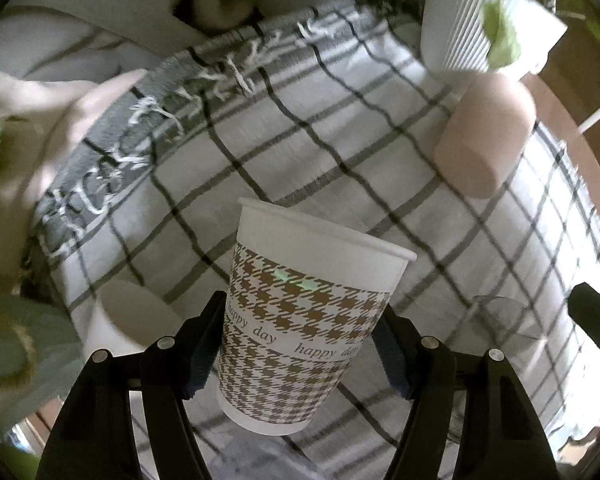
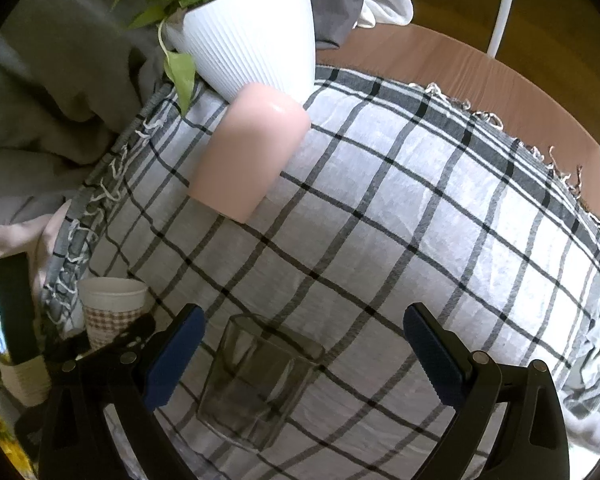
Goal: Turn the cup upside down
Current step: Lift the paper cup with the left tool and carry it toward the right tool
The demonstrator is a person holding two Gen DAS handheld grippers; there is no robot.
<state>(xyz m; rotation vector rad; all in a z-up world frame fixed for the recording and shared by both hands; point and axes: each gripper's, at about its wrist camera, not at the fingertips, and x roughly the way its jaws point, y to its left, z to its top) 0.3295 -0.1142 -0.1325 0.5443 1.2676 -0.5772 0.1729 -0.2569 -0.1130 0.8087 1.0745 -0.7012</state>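
Note:
A paper cup [image 1: 300, 320] with a brown houndstooth print and "happy day" lettering sits between my left gripper's [image 1: 300, 344] blue pads, rim up and tilted slightly, lifted above the checked cloth. The left gripper is shut on its lower half. The same cup shows at the left edge of the right wrist view [image 2: 114, 308]. My right gripper [image 2: 304, 352] is open and empty, its fingers either side of a clear glass tumbler [image 2: 256, 384] that stands on the cloth, without touching it.
A pink cup [image 2: 248, 156] stands upside down on the grey checked cloth [image 2: 420, 240] beside a white ribbed plant pot [image 2: 252, 36]. Another pale cup [image 1: 128, 316] stands at the left. Wooden table [image 2: 460, 68] beyond the cloth's fringe.

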